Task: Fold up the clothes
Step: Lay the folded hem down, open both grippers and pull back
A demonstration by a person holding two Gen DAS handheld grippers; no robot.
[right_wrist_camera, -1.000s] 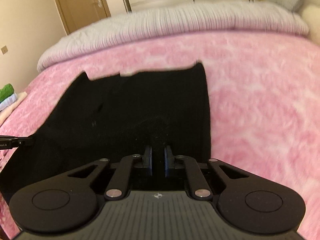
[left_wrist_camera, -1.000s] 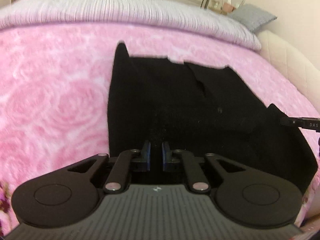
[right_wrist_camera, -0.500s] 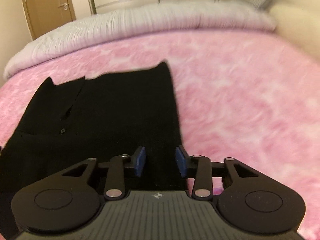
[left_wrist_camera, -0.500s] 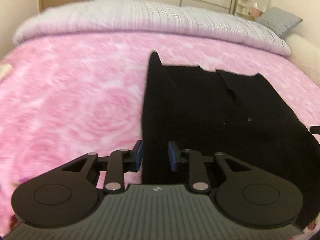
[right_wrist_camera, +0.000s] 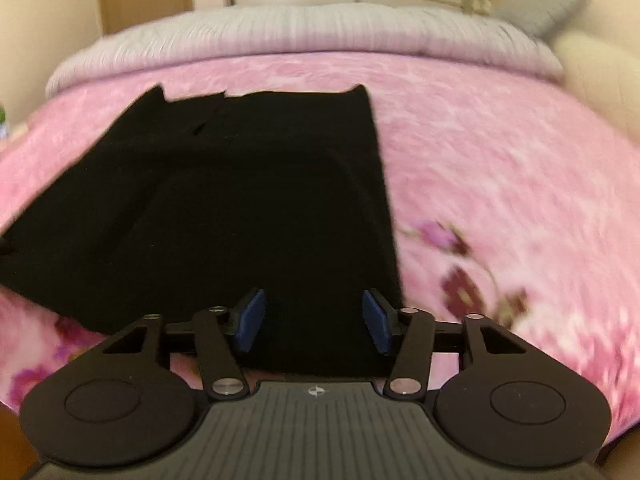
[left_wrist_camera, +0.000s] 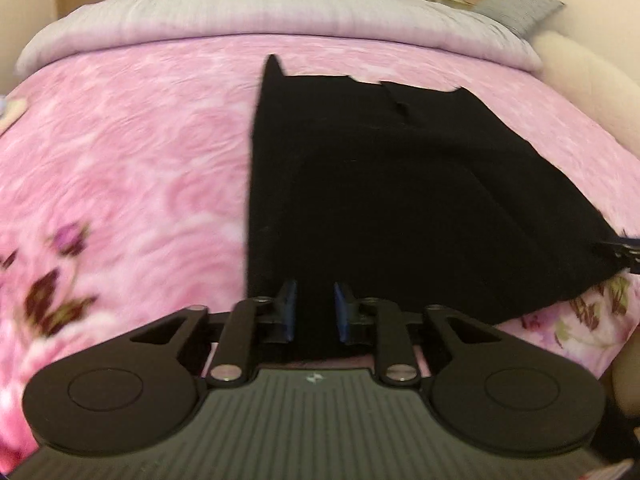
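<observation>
Black garment released since earlier: left tool closing empty, right tool opening empty

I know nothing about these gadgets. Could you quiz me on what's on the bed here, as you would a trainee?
1. True or false: the garment is white.
2. What lies under the garment? A) blanket B) bare floor C) desk
3. Which gripper's jaws stand wider apart, left gripper or right gripper?

Key: 1 false, it is black. 2 A, a pink flowered one. 3 right; neither pinches the cloth.
</observation>
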